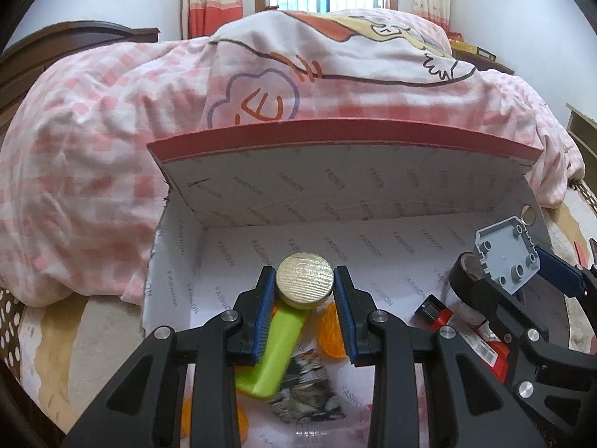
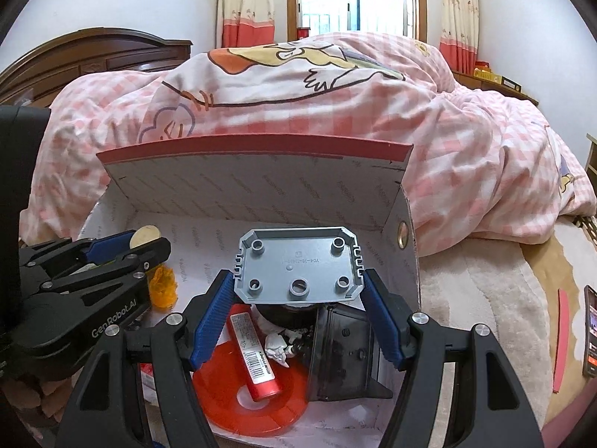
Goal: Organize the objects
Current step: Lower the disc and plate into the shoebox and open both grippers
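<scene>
An open cardboard box (image 1: 373, 201) with a red-edged lid (image 2: 261, 149) lies on the bed. My left gripper (image 1: 305, 283) is shut on a round gold disc (image 1: 305, 282) above the box's inside. My right gripper (image 2: 298, 291) is shut on a grey plastic plate (image 2: 298, 267) with round studs, held over the box's right part; the plate also shows in the left wrist view (image 1: 507, 257). In the box lie a lime green piece (image 1: 276, 354), orange pieces (image 1: 330, 332), a red tube (image 2: 253, 354), a red disc (image 2: 231, 399) and a black part (image 2: 343, 351).
A pink checked quilt (image 1: 93, 156) is heaped behind and left of the box. A beige blanket (image 2: 485, 298) covers the bed to the right, with a red strip (image 2: 561, 336) and a phone (image 2: 591, 328) on it. A dark wooden headboard (image 2: 93, 48) stands at the left.
</scene>
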The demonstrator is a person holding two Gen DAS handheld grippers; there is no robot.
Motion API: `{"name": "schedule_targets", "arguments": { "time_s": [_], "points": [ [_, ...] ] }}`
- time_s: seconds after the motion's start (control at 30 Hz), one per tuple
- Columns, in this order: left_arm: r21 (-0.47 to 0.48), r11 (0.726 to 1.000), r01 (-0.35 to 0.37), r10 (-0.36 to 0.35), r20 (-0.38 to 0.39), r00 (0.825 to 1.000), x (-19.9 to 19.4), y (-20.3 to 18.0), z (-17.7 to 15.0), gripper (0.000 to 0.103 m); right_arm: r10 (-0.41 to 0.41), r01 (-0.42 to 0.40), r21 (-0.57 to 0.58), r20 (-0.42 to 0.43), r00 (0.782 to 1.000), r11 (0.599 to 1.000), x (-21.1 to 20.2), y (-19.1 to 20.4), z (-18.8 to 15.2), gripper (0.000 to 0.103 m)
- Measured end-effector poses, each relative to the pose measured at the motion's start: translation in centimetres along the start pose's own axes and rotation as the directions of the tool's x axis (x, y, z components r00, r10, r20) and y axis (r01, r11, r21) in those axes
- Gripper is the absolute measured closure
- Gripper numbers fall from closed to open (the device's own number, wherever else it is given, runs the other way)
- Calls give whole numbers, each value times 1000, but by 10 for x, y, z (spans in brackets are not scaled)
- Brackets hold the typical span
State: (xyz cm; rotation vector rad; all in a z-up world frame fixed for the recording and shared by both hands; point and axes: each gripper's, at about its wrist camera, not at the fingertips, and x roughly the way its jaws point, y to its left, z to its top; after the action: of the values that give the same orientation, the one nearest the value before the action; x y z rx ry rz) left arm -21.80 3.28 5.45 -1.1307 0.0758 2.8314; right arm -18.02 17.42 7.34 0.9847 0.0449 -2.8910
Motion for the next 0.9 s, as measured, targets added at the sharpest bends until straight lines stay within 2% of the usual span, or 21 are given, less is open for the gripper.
{"name": "schedule_targets", "arguments": {
  "time_s": [0.37, 0.57, 0.9],
  "points": [
    [14, 1000, -17, 18, -32, 999, 20, -3, 3, 72, 13, -13, 8, -25, 1000, 1000, 12, -2, -2, 33],
    [37, 999, -10, 11, -26, 1000, 24, -11, 2, 61, 22, -22, 14, -41, 999, 1000, 16, -2, -4, 33],
    [40, 999, -15, 16, -16, 1000, 28, -14, 1, 60, 0, 0, -2, -18, 1000, 1000, 17, -1, -6, 33]
  ]
}}
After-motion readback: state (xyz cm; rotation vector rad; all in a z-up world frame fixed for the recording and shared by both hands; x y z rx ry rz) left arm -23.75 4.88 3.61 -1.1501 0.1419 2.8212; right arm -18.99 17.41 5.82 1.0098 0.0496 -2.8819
